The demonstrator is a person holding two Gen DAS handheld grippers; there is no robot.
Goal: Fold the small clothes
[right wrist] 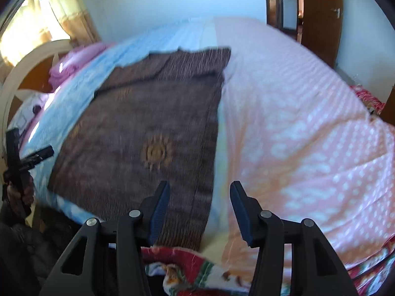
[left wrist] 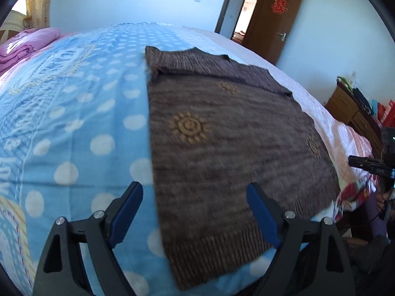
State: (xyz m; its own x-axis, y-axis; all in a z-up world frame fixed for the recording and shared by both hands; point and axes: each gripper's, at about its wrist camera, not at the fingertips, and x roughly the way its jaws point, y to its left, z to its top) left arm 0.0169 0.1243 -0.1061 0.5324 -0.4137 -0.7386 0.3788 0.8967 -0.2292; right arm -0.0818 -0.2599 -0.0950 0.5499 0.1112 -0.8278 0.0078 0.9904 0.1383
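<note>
So the brown knit sweater (left wrist: 222,148) lies flat on the bed (left wrist: 74,123), blue dotted sheet one side, pink the other. Both tools, left tool (left wrist: 195,212) and right tool (right wrist: 200,209), are spread with nothing between them. Brown door (left wrist: 274,22) stands ajar.

the sweater (left wrist: 222,148) lies flat on the bed (left wrist: 74,123), its sleeves folded across its far end. the folded blanket (left wrist: 27,44) sits at the bed's far left corner, by the headboard (right wrist: 22,74). the open door (left wrist: 274,19) stands behind the bed, the dresser (left wrist: 353,113) to its right. the left tongs (left wrist: 195,212) straddle the sweater's left edge near its hem; the right tongs (right wrist: 200,209) straddle its right edge.
</note>
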